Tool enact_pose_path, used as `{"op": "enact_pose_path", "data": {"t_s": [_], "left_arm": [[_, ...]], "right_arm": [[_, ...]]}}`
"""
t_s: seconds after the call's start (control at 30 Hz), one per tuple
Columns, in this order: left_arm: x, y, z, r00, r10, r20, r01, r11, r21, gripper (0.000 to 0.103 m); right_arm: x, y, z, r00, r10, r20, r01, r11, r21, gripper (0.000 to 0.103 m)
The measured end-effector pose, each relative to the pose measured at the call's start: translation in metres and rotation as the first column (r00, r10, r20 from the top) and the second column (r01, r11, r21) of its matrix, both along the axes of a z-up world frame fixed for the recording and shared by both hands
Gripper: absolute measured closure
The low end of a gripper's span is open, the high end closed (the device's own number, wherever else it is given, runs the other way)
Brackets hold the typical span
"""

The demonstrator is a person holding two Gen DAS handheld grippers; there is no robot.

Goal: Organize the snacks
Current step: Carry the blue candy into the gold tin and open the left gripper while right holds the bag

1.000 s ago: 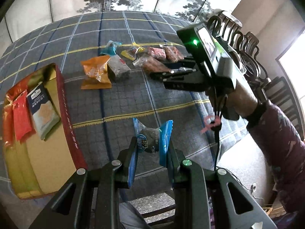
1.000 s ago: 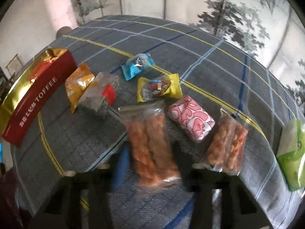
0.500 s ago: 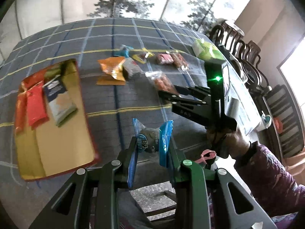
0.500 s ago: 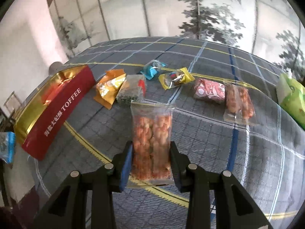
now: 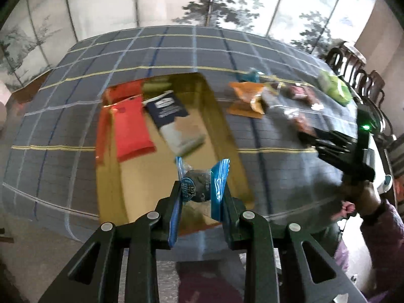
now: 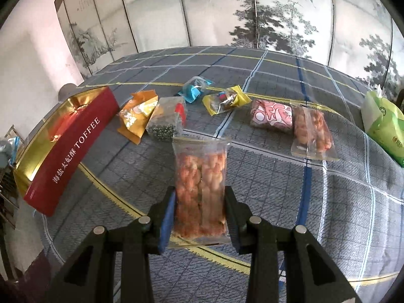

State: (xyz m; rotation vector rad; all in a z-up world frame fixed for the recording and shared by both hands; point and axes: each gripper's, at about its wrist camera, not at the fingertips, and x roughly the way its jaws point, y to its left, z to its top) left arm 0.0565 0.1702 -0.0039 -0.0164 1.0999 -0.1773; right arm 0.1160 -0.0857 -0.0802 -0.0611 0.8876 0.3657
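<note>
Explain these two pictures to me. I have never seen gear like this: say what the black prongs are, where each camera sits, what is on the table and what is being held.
There is no robot. A person holds a black two-finger gripper in each hand, and each carries a wide-angle camera looking along its fingers.

In the left camera's picture, the left gripper is shut on a small blue-wrapped snack above the open gold and red toffee box, which already holds a red packet and a dark blue packet.

In the right camera's picture, the right gripper is shut on a clear bag of orange snacks. More wrapped snacks, such as an orange packet and a yellow packet, lie on the checked tablecloth.
</note>
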Motion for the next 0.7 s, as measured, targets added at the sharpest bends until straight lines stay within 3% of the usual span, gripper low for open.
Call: {"op": "enact_pose_path", "data": {"t_s": [0.4, 0.7], "left_arm": [[0.021, 0.022, -0.030, 0.999, 0.043, 0.002, -0.043, 0.993, 0.109, 0.078], [0.025, 0.026, -0.041, 0.999, 0.049, 0.010, -0.050, 0.989, 0.138, 0.078]], "right_arm": [[0.000, 0.000, 0.000, 1.000, 0.000, 0.000, 0.000, 1.000, -0.003, 0.066], [0.001, 0.000, -0.001, 1.000, 0.001, 0.001, -0.001, 1.000, -0.008, 0.066]]}}
